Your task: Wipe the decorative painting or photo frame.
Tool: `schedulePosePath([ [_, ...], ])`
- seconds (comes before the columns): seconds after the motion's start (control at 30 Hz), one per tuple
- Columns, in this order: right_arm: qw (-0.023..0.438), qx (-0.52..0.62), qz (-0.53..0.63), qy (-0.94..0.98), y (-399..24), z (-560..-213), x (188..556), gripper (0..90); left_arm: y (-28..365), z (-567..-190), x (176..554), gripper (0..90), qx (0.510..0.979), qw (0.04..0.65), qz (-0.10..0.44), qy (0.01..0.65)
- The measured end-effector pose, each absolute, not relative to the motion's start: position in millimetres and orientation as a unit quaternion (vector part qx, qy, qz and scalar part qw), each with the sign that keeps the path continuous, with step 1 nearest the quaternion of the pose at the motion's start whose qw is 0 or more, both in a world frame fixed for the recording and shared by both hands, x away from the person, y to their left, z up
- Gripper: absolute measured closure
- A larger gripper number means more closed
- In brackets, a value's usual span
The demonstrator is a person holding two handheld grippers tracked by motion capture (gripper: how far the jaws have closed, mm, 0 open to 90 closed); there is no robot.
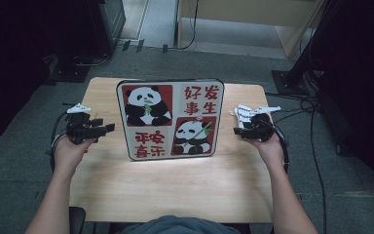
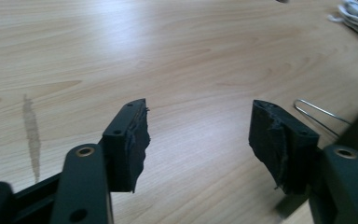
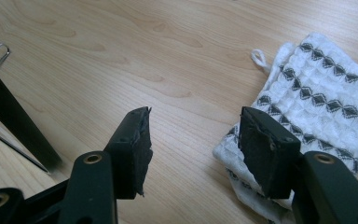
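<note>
A person sits at a pale wooden table (image 1: 175,185) with a gripper in each hand. The left gripper (image 1: 108,128) rests near the table's left edge, its fingers (image 2: 130,140) spread wide over bare wood with nothing between them. The right gripper (image 1: 237,131) sits near the right edge, fingers (image 3: 265,149) likewise wide apart and empty. Just beside it lies a folded white cloth (image 3: 317,93) with dark diamond bands (one finger covers its near corner in the right gripper view, though contact cannot be told). Between the two grippers stands a framed panda picture (image 1: 169,119), upright in the middle of the table, with red characters on it. A thin wire leg (image 2: 319,112) of its stand shows in the left gripper view.
</note>
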State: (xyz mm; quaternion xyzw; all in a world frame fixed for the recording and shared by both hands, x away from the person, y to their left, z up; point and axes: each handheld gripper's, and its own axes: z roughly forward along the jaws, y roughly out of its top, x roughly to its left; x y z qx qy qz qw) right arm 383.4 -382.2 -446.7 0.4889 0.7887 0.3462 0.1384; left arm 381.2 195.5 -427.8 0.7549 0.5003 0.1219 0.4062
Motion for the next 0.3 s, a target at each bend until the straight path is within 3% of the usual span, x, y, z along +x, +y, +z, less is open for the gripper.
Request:
schedulePosePath([
  [0.3, 0.136, 0.489, 0.349, 0.788, -383.3, -446.2, 384.0, 43.8, 196.3, -430.0, 382.4, 35.3, 0.75, 0.407, 0.122, 0.507],
])
